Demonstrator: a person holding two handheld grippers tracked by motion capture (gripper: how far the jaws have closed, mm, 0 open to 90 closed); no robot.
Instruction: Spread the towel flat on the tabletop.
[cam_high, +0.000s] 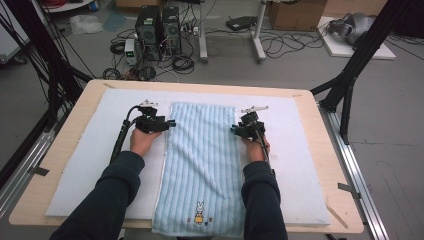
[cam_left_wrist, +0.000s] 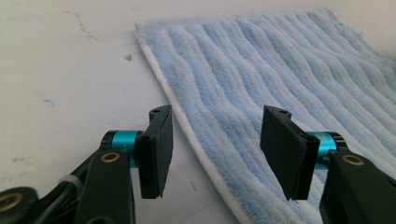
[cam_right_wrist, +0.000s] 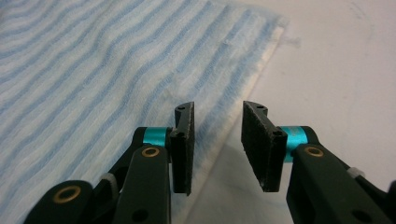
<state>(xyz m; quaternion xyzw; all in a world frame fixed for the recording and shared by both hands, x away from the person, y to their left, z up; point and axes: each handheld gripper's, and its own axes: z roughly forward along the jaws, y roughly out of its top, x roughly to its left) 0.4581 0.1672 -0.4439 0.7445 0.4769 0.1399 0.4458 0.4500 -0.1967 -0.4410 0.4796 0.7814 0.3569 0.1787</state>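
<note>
A light blue striped towel (cam_high: 202, 160) with a small rabbit picture near its front edge lies lengthwise on the white mat (cam_high: 310, 165). My left gripper (cam_high: 169, 123) sits at the towel's left edge, near the far end. Its jaws stand open astride the towel's white hem (cam_left_wrist: 210, 156), one pad (cam_left_wrist: 156, 149) over the mat, the other over the towel (cam_left_wrist: 280, 74). My right gripper (cam_high: 234, 128) is at the towel's right edge. Its jaws are apart, with the towel's edge (cam_right_wrist: 224, 130) between them, and its pads (cam_right_wrist: 184, 147) do not press on it.
The mat covers a wooden table (cam_high: 75, 115). Beyond the table's far edge are computer towers (cam_high: 157, 30), cables on the floor, and a black frame leg (cam_high: 350, 70) at the right.
</note>
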